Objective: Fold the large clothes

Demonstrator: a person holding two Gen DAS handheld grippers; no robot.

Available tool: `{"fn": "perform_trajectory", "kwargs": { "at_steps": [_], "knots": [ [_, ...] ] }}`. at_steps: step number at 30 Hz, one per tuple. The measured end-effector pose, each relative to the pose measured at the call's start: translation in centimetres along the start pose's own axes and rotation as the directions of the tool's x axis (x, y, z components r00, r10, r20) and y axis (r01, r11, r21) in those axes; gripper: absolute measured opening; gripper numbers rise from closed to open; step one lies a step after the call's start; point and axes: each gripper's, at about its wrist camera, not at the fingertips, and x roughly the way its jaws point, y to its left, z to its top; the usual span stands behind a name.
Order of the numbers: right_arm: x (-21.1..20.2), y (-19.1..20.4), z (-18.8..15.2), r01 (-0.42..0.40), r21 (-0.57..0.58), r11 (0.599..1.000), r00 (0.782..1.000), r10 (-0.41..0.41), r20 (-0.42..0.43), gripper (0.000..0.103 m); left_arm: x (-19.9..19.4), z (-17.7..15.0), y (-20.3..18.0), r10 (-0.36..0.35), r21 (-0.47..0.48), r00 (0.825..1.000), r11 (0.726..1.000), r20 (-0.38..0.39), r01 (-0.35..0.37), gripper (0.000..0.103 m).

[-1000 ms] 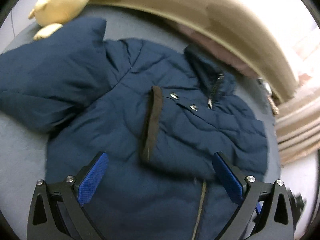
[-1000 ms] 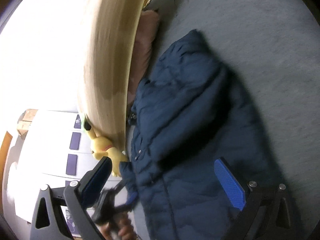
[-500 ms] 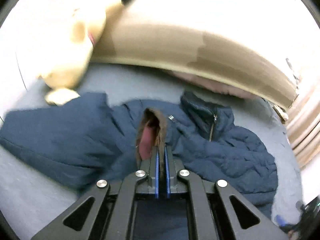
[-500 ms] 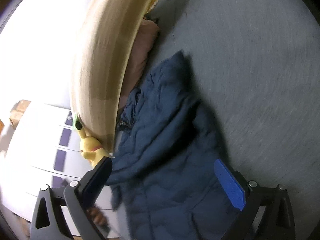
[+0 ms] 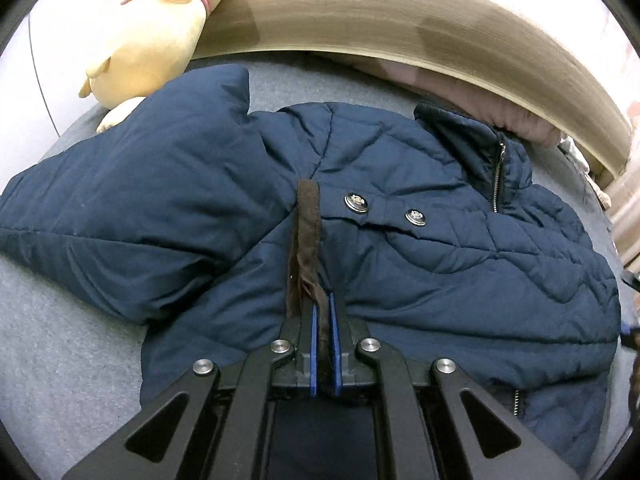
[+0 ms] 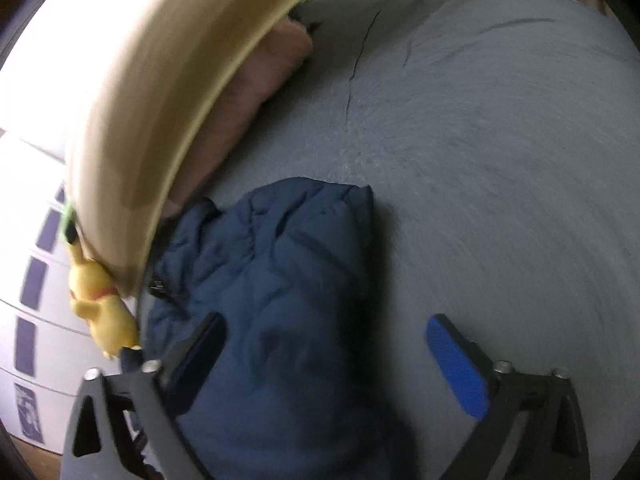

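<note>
A navy quilted jacket (image 5: 440, 264) lies front-up on a grey bed (image 5: 60, 360), collar toward the headboard, one sleeve (image 5: 132, 208) spread to the left. The other sleeve is folded across the chest, its brown cuff (image 5: 306, 232) at the middle. My left gripper (image 5: 324, 312) is shut on that cuff's near end. In the right wrist view the jacket (image 6: 280, 300) lies below my right gripper (image 6: 332, 344), which is open and empty above its right side.
A curved wooden headboard (image 5: 400, 12) runs along the far edge, with a pink pillow (image 5: 480, 100) against it. A yellow plush toy (image 5: 156, 32) sits at the far left corner. Bare grey bedding (image 6: 480, 140) stretches right of the jacket.
My left gripper closed on the brown cuff, lifted it, and now holds it low against the jacket. My right gripper stayed open and swung over the jacket's right side.
</note>
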Motion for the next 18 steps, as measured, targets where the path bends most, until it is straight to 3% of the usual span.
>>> {"fn": "perform_trajectory", "kwargs": {
  "at_steps": [1, 3, 5, 6, 8, 10, 11, 12, 13, 15, 18],
  "knots": [
    [1.1, 0.2, 0.9, 0.013, -0.007, 1.000, 1.000, -0.013, -0.018, 0.083, 0.8, 0.2, -0.4, 0.002, 0.004, 1.000, 1.000, -0.001, -0.002, 0.007],
    [2.2, 0.5, 1.8, 0.032, -0.028, 0.999, 0.999, -0.033, -0.037, 0.048, 0.9, 0.1, -0.3, 0.001, 0.012, 1.000, 1.000, 0.001, -0.001, 0.007],
    [1.9, 2.4, 2.7, 0.050, -0.129, 0.990, 0.999, -0.051, -0.006, 0.031, 0.2, -0.3, -0.1, 0.001, 0.019, 1.000, 1.000, 0.006, -0.001, 0.008],
    [1.7, 3.0, 2.8, 0.054, -0.164, 0.985, 0.999, -0.053, 0.012, 0.029, 0.4, -0.3, -0.1, 0.002, 0.022, 1.000, 1.000, 0.011, -0.002, 0.008],
    [1.9, 3.7, 3.1, 0.157, -0.241, 0.958, 0.987, -0.147, 0.059, 0.029, 0.8, -0.5, -0.1, 0.001, 0.029, 1.000, 1.000, 0.023, -0.002, 0.009],
    [3.0, 2.8, 3.0, 0.186, -0.248, 0.951, 0.982, -0.185, 0.026, 0.032, 0.9, -0.6, -0.4, 0.013, 0.044, 0.999, 0.999, 0.035, -0.015, 0.010],
    [2.9, 2.0, 3.0, 0.162, -0.227, 0.960, 0.987, -0.161, 0.023, 0.044, 1.0, -0.6, -0.6, 0.027, 0.058, 0.999, 0.998, 0.039, -0.029, 0.010],
    [2.2, 1.1, 3.0, 0.151, -0.185, 0.971, 0.988, -0.146, 0.040, 0.072, 1.0, -0.6, -0.8, 0.033, 0.066, 0.999, 0.997, 0.040, -0.035, 0.010],
    [1.7, 0.7, 2.9, 0.138, -0.157, 0.978, 0.990, -0.132, 0.052, 0.081, 1.1, -0.6, -0.9, 0.036, 0.073, 0.999, 0.997, 0.041, -0.038, 0.010],
    [-0.4, -0.4, 2.2, 0.041, -0.089, 0.995, 0.998, -0.036, 0.060, 0.086, 1.1, -0.5, -0.9, 0.030, 0.074, 0.999, 0.997, 0.041, -0.033, 0.010],
    [-2.6, -0.6, -0.1, 0.007, -0.106, 0.994, 0.999, -0.002, 0.039, 0.086, 1.0, -0.4, -0.5, 0.014, 0.064, 0.999, 0.998, 0.037, -0.016, 0.010]
  ]
}}
